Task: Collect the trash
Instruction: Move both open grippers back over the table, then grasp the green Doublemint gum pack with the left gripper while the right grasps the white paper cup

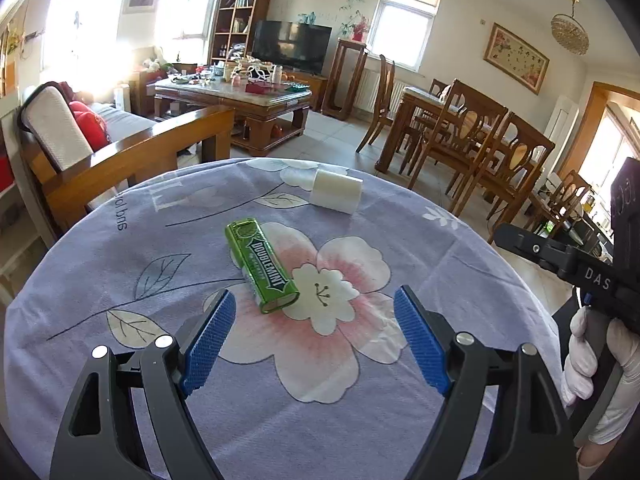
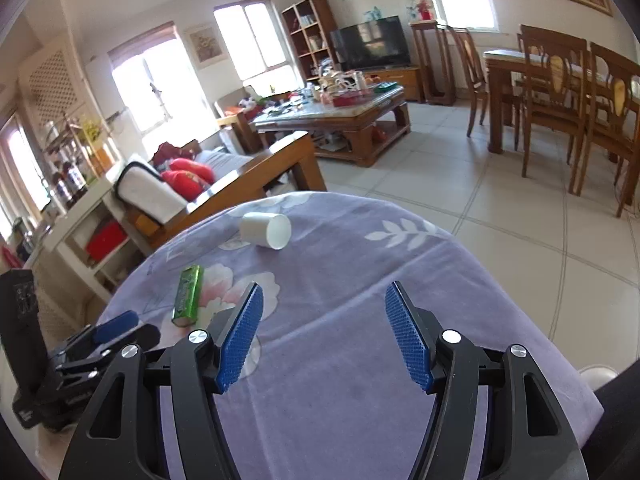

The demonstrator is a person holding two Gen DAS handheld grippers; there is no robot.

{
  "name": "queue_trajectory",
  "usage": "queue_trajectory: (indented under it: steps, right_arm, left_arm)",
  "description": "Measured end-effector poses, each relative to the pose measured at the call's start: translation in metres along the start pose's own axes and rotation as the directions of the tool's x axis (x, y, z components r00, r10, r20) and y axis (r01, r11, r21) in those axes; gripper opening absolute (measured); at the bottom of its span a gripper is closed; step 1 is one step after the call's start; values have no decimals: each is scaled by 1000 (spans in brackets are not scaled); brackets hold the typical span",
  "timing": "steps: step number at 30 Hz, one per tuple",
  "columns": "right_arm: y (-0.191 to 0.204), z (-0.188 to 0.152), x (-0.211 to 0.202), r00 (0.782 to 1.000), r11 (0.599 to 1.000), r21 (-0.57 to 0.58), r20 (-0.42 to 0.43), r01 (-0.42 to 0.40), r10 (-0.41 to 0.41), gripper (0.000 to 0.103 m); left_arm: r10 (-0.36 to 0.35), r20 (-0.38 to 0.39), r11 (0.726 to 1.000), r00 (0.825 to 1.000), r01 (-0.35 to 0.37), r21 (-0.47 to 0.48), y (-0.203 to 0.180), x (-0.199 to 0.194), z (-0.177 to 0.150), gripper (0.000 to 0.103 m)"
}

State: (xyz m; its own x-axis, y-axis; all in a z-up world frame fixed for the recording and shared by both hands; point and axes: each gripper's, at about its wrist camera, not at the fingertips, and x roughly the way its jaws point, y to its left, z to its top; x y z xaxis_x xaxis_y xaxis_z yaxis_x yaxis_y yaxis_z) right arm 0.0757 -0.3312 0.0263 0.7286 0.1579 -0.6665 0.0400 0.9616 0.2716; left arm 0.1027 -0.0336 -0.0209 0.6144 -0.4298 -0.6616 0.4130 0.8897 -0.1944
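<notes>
A green Doublemint gum pack [image 1: 262, 266] lies on the purple flowered tablecloth [image 1: 120, 280], just ahead of my open left gripper [image 1: 316, 300], nearer its left finger. It also shows in the right wrist view [image 2: 188, 295], left of my open right gripper [image 2: 324, 294]. A white paper cup [image 1: 336, 192] lies on its side near the table's far edge; it also shows in the right wrist view [image 2: 266, 230]. Both grippers are empty and above the cloth.
The right gripper body and a gloved hand [image 1: 592, 360] are at the right edge of the left view. The left gripper body [image 2: 80, 352] is at the left of the right view. A wooden sofa [image 1: 132, 152], a coffee table [image 1: 236, 100] and dining chairs [image 1: 472, 136] stand beyond.
</notes>
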Motion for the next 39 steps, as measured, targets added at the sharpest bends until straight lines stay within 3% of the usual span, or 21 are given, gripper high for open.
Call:
queue_trajectory:
  steps: [5, 11, 23, 25, 37, 39]
  right_arm:
    - [25, 18, 33, 998, 994, -114, -63, 0, -7, 64]
    - [32, 32, 70, 993, 989, -151, -120, -8, -10, 64]
    - [44, 54, 130, 988, 975, -221, -155, -32, -2, 64]
    - [44, 57, 141, 987, 972, -233, -162, -27, -11, 68]
    - [49, 62, 179, 982, 957, -282, -186, -59, 6, 70]
    - [48, 61, 183, 981, 957, -280, -195, -69, 14, 63]
  left_arm:
    - [22, -46, 1000, 999, -22, -7, 11, 13, 7, 81]
    - [34, -77, 999, 996, -35, -16, 17, 24, 8, 81]
    - [69, -128, 997, 989, -73, -28, 27, 43, 11, 81]
    - [71, -136, 996, 988, -77, -37, 29, 46, 12, 81]
    - [77, -131, 996, 988, -82, -36, 30, 46, 13, 81]
    - [78, -134, 996, 988, -82, -27, 29, 46, 13, 80]
